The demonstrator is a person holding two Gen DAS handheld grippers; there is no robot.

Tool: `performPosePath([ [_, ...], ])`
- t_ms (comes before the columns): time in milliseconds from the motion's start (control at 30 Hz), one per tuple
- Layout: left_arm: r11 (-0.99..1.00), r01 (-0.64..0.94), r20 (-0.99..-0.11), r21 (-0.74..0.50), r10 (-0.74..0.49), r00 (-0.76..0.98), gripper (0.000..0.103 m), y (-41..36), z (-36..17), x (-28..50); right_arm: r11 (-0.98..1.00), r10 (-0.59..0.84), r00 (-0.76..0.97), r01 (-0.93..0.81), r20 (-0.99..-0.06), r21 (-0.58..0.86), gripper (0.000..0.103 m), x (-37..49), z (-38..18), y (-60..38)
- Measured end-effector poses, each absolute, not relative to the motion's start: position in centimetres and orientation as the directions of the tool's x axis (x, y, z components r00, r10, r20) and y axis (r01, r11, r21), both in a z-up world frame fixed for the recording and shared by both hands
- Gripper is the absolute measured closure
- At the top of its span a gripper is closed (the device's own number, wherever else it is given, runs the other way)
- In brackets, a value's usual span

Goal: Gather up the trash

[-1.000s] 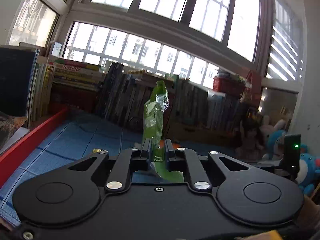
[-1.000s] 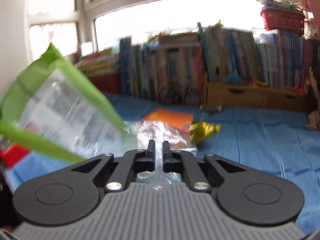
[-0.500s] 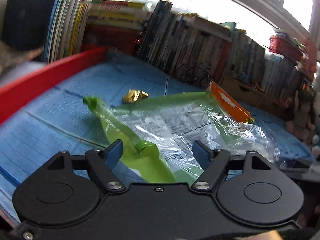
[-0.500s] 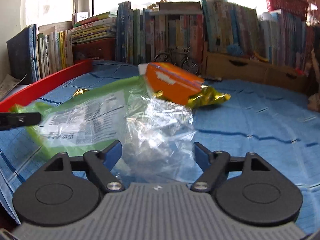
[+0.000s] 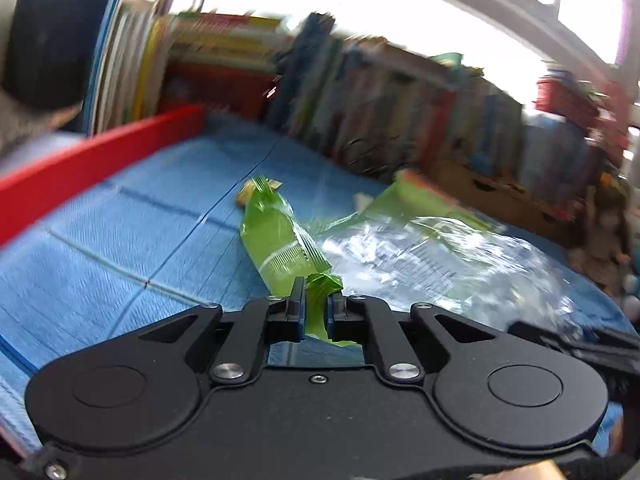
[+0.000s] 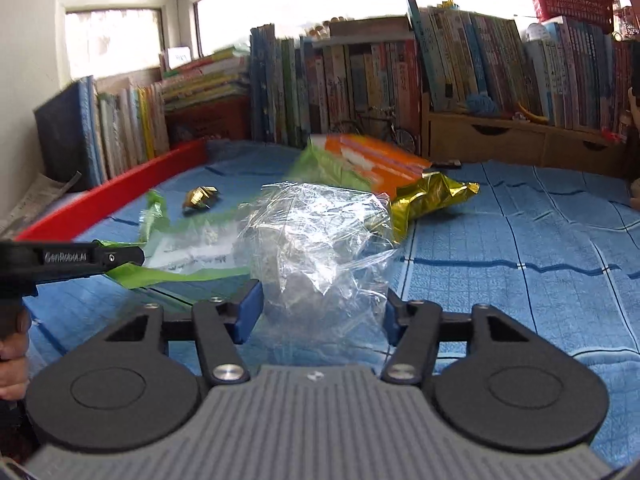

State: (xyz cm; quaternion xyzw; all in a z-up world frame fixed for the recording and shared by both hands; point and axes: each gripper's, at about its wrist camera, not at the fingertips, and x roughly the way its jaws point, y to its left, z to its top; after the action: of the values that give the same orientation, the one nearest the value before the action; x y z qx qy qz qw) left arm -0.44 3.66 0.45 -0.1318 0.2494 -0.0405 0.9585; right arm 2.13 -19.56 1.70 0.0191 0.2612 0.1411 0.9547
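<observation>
Much bare blue mat (image 6: pixel 520 240) right; red edge (image 6: pixel 120 196) left

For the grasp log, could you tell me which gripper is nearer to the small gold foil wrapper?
Left. The left gripper lies just short of the gold foil wrapper; the right gripper sits farther back, around the clear plastic.

Left gripper re-clamping, right gripper closing

The left gripper (image 5: pixel 316 306) is pinching the green wrapper (image 5: pixel 280 248) again; the right gripper (image 6: pixel 322 312) is narrowing around the clear plastic bag (image 6: pixel 316 240).
</observation>
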Motion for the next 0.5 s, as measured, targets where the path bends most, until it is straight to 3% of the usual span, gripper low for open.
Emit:
performPosePath([
  [300, 0.943, 0.19, -0.409, -0.273, -0.293, 0.864, 0.095, 5.6, 4.3, -9.8, 0.93, 0.367, 0.828, -0.337, -0.424, 0.145, 0.041, -3.4, 5.0, -20.2],
  [500, 0.928, 0.238, -0.453, -0.288, -0.351, 0.82, 0.095, 7.7, 3.6, -16.1, 0.901, 0.421, 0.778, -0.416, -0.467, 0.12, 0.041, -8.1, 4.3, -19.0],
])
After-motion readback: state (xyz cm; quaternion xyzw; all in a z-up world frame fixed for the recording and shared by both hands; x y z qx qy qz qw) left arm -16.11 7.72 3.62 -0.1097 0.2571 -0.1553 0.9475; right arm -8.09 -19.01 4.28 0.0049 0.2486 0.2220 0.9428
